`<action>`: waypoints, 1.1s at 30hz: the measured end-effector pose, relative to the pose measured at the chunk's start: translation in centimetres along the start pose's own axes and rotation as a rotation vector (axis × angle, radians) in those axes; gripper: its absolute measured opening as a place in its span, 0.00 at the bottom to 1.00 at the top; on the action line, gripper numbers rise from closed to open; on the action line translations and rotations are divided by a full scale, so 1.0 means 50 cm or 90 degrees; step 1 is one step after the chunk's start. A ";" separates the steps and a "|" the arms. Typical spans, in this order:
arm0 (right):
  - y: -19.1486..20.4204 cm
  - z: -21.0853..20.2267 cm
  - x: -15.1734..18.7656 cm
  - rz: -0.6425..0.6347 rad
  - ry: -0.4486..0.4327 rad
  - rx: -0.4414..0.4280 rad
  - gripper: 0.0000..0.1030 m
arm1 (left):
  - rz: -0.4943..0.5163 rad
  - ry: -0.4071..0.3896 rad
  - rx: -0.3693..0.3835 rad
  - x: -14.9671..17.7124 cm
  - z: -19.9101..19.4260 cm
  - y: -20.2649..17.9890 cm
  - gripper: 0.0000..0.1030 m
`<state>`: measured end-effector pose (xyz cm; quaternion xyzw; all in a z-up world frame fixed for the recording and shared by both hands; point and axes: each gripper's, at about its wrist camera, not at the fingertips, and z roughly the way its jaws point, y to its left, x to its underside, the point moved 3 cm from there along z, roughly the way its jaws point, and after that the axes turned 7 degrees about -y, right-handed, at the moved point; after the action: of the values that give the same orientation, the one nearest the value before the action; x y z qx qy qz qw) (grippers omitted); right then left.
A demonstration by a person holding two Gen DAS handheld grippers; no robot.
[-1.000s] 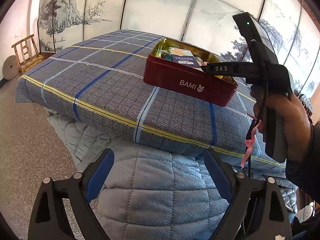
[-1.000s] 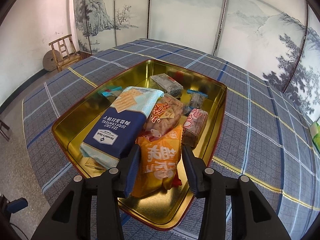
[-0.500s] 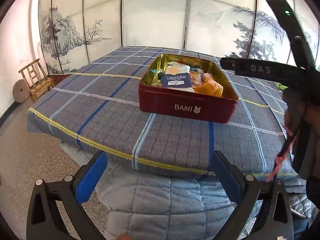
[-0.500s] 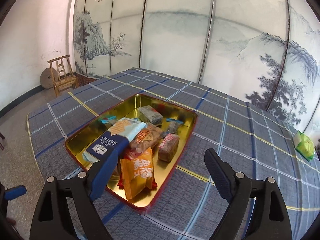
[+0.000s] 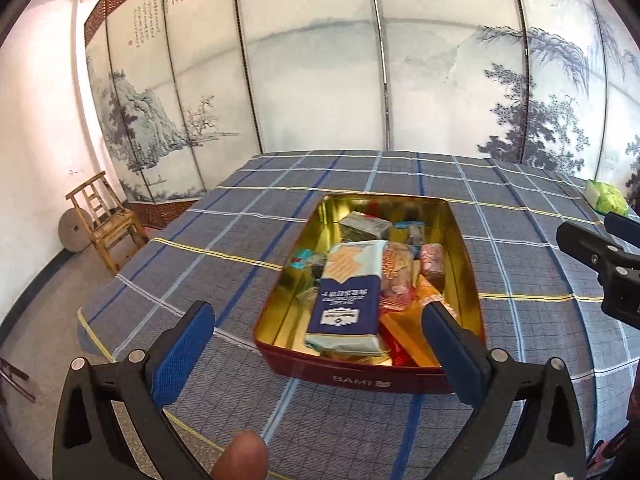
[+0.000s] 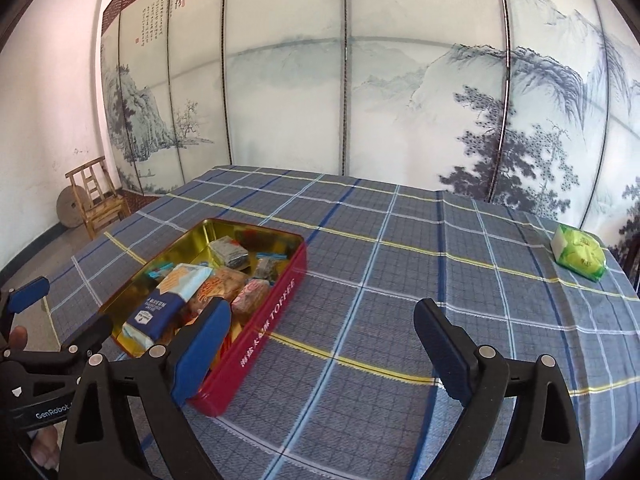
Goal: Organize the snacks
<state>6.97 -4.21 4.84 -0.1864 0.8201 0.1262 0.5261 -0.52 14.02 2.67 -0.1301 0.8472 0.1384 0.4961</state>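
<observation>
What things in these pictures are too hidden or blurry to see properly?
- Bottom of the red tin: in both views the cracker pack and other snacks cover it.
- Orange packet: in the left wrist view a finger of the left gripper cuts it off; its print is unreadable.
- Green packet: in the right wrist view its label is too small to read.

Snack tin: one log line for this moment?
left gripper: open, empty | right gripper: open, empty | snack tin: filled | green packet: outside tin
</observation>
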 end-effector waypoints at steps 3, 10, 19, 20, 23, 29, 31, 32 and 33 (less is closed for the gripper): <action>-0.021 0.003 0.006 0.017 0.007 -0.004 0.91 | -0.011 0.032 0.032 0.005 0.019 -0.021 0.99; -0.035 0.009 0.017 0.029 0.015 -0.011 0.91 | -0.028 0.059 0.049 0.012 0.042 -0.047 0.99; -0.037 0.020 0.025 0.032 0.023 -0.014 0.91 | -0.027 0.063 0.047 0.007 0.053 -0.051 0.99; -0.037 0.020 0.027 0.033 0.024 -0.015 0.91 | -0.027 0.063 0.046 0.007 0.054 -0.051 0.99; -0.038 0.020 0.030 0.033 0.025 -0.014 0.91 | -0.025 0.063 0.048 0.006 0.056 -0.052 0.99; -0.038 0.019 0.030 0.032 0.023 -0.016 0.91 | -0.038 0.046 0.055 0.006 0.049 -0.052 1.00; -0.039 0.020 0.031 0.033 0.023 -0.016 0.91 | -0.050 0.035 0.056 0.003 0.042 -0.048 1.00; -0.039 0.019 0.031 0.034 0.023 -0.018 0.91 | -0.049 0.032 0.054 0.003 0.040 -0.048 1.00; -0.039 0.019 0.031 0.034 0.024 -0.017 0.91 | -0.048 0.029 0.051 0.002 0.039 -0.048 1.00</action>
<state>8.04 -5.83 3.03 -0.1736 0.8327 0.1479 0.5046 1.84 12.50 1.41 -0.1449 0.8579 0.0827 0.4860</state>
